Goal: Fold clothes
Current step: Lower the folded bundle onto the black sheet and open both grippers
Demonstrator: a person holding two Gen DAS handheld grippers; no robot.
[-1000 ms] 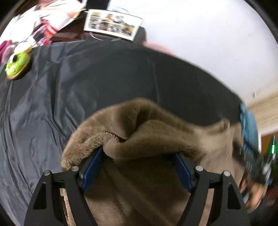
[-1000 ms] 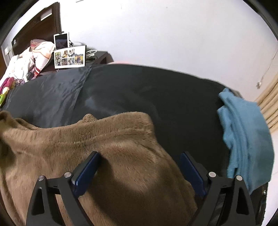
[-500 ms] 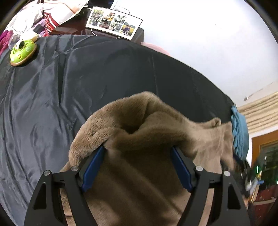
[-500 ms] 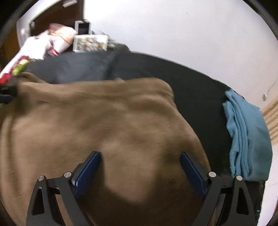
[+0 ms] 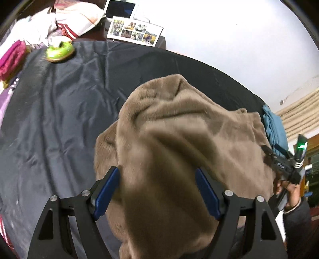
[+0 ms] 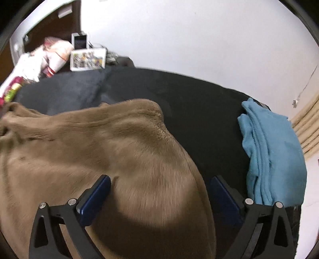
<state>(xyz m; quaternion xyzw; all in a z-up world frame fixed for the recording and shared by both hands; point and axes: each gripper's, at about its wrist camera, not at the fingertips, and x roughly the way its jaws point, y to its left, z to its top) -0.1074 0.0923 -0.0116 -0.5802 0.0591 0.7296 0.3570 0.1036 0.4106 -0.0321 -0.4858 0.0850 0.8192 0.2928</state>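
A brown fleece garment [image 5: 179,143] lies bunched on the dark bedspread [image 5: 59,111]. My left gripper [image 5: 157,189] has its jaws wide apart with the fleece draped between and over them. My right gripper [image 6: 159,197] also stands wide open with the same brown fleece [image 6: 111,159] heaped between its blue pads [image 6: 93,199]. The right gripper shows in the left wrist view [image 5: 283,165] at the garment's right edge. A folded blue cloth [image 6: 273,159] lies at the right side of the bed.
A green toy [image 5: 59,51], pink cloth [image 5: 12,57] and white bedding [image 5: 65,22] sit at the bed's far left. A photo collage frame [image 5: 135,31] and a tablet [image 5: 121,10] lean on the wall. The white wall [image 6: 199,39] runs behind the bed.
The fleece has been carried forward and to the right over the bed and now spreads wider and flatter. Both grippers have moved with it and stayed wide open.
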